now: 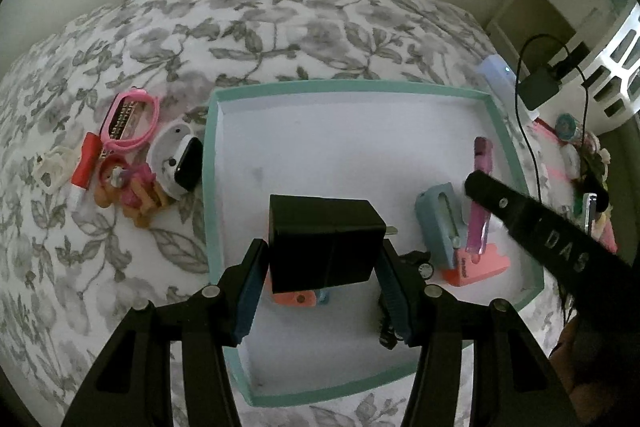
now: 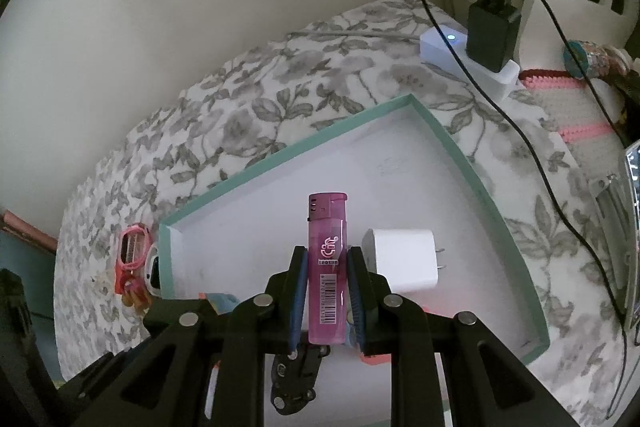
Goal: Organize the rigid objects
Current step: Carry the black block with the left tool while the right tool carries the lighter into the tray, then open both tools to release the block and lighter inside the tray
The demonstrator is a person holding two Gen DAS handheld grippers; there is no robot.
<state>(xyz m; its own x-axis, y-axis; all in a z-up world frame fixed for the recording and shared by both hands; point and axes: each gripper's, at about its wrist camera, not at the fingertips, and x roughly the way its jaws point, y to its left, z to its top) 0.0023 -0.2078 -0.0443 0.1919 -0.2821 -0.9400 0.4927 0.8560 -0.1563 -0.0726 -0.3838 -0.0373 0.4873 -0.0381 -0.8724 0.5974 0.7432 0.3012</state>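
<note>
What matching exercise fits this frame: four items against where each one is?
Items:
1. black plug adapter
2. purple lighter
3. white plug adapter
4. pink glasses

Places:
A. on the floral cloth, outside the teal tray
B. between the right gripper jaws
C. lying on the tray floor
D. between the left gripper jaws

Pairs: 1-D, 2-B, 3-C, 4-A
</note>
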